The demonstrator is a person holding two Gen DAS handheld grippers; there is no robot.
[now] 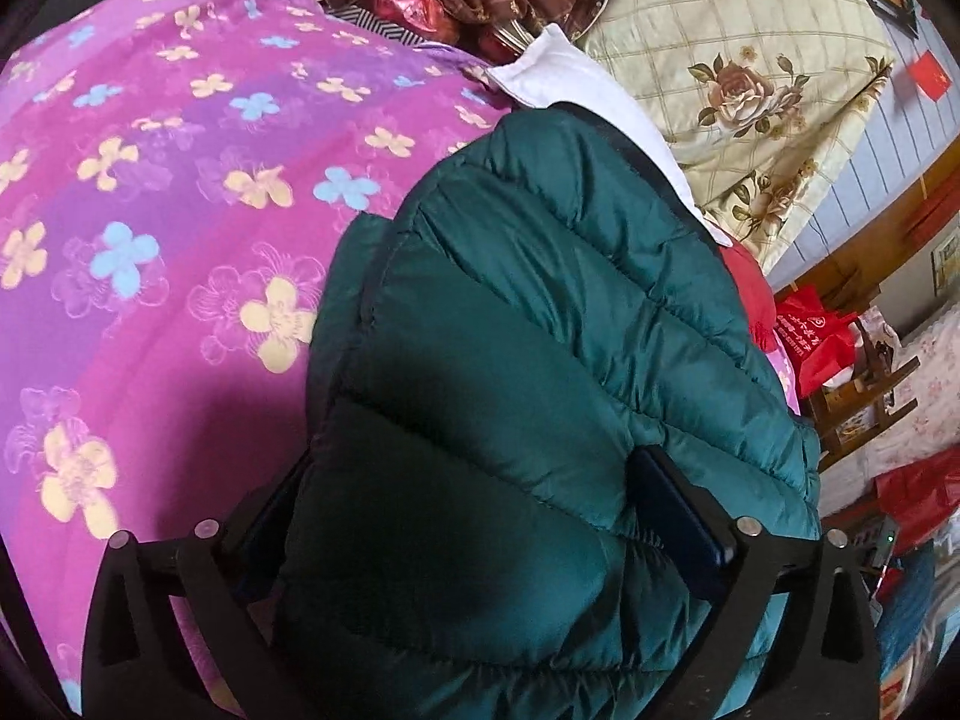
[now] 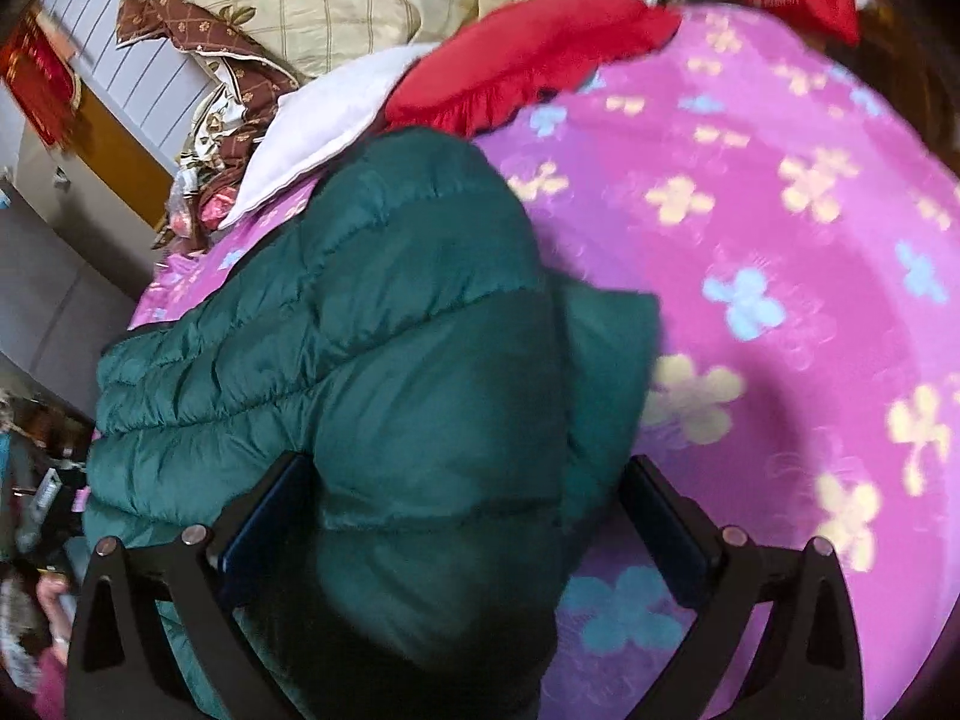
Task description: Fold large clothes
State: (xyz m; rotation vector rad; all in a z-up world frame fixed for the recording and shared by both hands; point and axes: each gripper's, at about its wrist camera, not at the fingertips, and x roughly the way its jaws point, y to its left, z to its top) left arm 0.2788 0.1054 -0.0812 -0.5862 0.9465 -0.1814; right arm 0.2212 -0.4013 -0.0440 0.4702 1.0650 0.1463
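Pink-purple floral bedspread (image 1: 150, 192) across the whole bed, cluttered bedroom behind. Dark green quilted puffer jacket (image 1: 528, 324) lying bunched on that bedspread, filling the centre of both views.

Left gripper (image 1: 480, 516): tongs spread wide, straddling a puffy fold of the jacket. Right pad against the fabric; left finger half buried beside the bulge. Real squeeze or just contact: cannot tell.

Right gripper (image 2: 468, 516): tongs also spread wide, over the jacket end. Left pad touching the fabric, right pad standing clear over bare bedspread, so no pinch.

Left wrist view only: red printed shopping bag (image 1: 810, 336) and wooden furniture off the bed's right edge, small red flag (image 1: 929, 75) on the pale panelled wall.

Right wrist view only: red ruffled cushion (image 2: 528, 54) in full beyond the jacket, grey cabinet front (image 2: 54, 300) at left, a hand (image 2: 54, 606) at the lower left edge. Heavy motion blur on this view.

Both views: white pillow (image 1: 576, 78) and cream rose-print quilt (image 1: 750, 60) past the jacket's far end.
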